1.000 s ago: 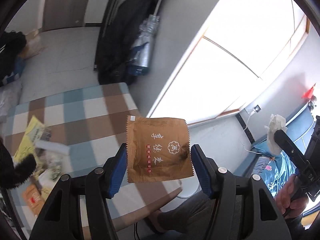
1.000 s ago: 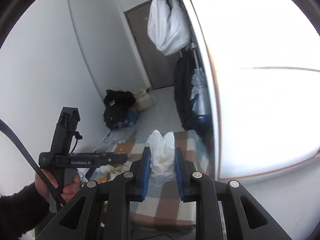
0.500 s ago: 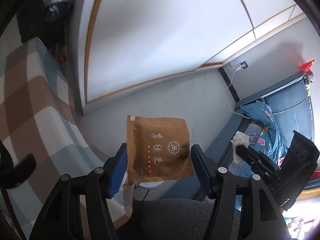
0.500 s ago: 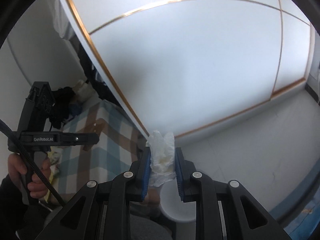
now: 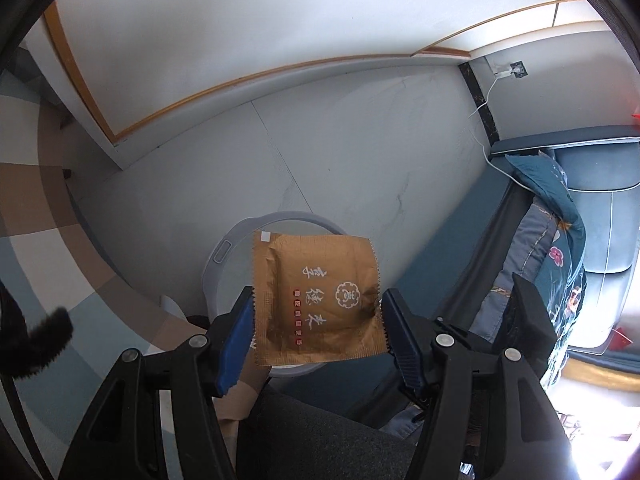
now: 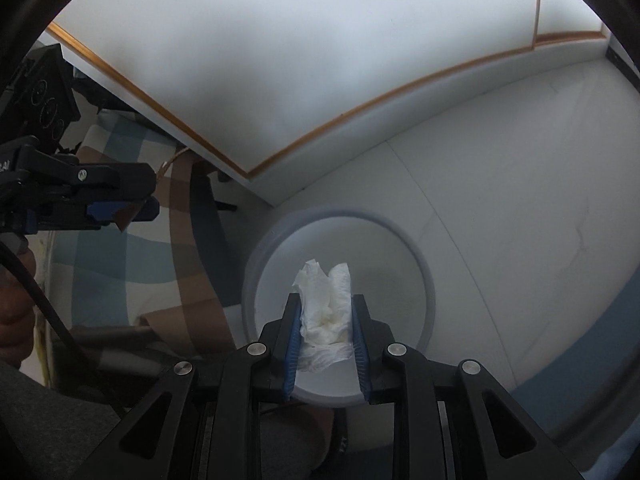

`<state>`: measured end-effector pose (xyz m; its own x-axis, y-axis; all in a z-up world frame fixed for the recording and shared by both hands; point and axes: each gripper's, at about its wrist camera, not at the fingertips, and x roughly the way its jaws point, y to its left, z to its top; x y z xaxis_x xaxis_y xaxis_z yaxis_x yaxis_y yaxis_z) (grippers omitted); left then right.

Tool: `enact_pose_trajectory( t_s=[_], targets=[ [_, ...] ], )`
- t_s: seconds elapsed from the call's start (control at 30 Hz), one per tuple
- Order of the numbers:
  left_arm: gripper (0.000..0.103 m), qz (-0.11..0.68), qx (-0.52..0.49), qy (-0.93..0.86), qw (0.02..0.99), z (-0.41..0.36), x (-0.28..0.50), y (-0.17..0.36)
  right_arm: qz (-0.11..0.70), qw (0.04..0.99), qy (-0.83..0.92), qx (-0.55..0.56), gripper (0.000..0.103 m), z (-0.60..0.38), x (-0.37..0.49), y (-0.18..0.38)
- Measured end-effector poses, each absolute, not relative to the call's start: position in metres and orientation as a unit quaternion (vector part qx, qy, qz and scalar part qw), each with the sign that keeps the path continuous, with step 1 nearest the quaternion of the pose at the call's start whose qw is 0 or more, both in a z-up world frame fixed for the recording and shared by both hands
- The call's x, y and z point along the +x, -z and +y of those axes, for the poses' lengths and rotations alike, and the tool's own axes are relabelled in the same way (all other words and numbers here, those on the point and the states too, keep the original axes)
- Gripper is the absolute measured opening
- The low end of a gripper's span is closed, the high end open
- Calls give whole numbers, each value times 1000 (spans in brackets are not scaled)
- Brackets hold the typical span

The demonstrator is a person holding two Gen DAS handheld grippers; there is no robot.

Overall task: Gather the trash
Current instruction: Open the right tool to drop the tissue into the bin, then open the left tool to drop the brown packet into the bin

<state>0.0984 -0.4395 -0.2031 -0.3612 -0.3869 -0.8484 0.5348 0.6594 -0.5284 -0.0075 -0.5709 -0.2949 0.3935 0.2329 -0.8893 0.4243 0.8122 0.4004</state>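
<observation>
My left gripper (image 5: pixel 318 296) is shut on a brown foil wrapper (image 5: pixel 316 320), gripped by its two side edges between the blue pads. It hangs over the near part of a round white bin (image 5: pixel 224 252) on the floor. In the right wrist view, my right gripper (image 6: pixel 325 300) is shut on a crumpled white tissue (image 6: pixel 326 312), directly above the bin's opening (image 6: pixel 256 264). The bin's inside looks bare. At the left of that view is the left gripper (image 6: pixel 120 210), higher and off to the side of the bin, with a corner of the wrapper (image 6: pixel 130 218) showing.
A table with a blue, brown and white checked cloth (image 5: pixel 32 220) stands just left of the bin. A blue sofa with a floral cushion (image 5: pixel 560 260) is on the right. A white cable runs down from a wall socket (image 5: pixel 516 68). A person's grey trouser leg (image 5: pixel 312 432) is below.
Both grippers have swung down and away from the table and window, and now point at the bin on the floor. Each still holds its piece of trash.
</observation>
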Motion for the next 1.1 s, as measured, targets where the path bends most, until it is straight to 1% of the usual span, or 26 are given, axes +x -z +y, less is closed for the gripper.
enact_pose_trajectory(
  t_s=[0.13,0.2,0.27,0.33,0.37,0.4,0.67,0.7,0.77,0.9,1.0,1.07,1.1],
  targets=[
    [58,734,55,402,545,-444,101,212,563,763,46,315,24,-568,-12,317],
    [58,740,58,397,541,-443,103,215,570,758,37,314,28,-557,-2,328],
    [58,745,56,392,537,-443,105,218,577,753,35,314,43,-554,-2,333],
    [58,750,53,386,534,-443,106,220,578,751,33,316,48,-555,-4,336],
    [58,752,52,385,532,-444,105,221,580,750,32,317,53,-558,-7,337],
    [58,754,52,385,530,-442,105,220,581,748,30,319,55,-558,-8,338],
    [59,761,69,376,524,-460,96,231,580,743,28,331,57,-563,-20,336],
    [59,763,72,374,523,-460,95,232,580,743,32,333,58,-565,-23,335],
    [59,765,77,371,521,-464,92,236,582,741,42,333,63,-570,-27,333],
    [60,770,87,369,512,-468,88,240,575,744,53,338,64,-578,-32,329],
    [66,769,101,363,516,-472,86,241,569,747,61,338,64,-582,-35,325],
    [71,765,104,363,522,-472,87,240,567,749,70,335,69,-587,-38,321],
    [73,763,103,365,523,-473,87,239,564,751,75,335,69,-588,-39,320]
  ],
)
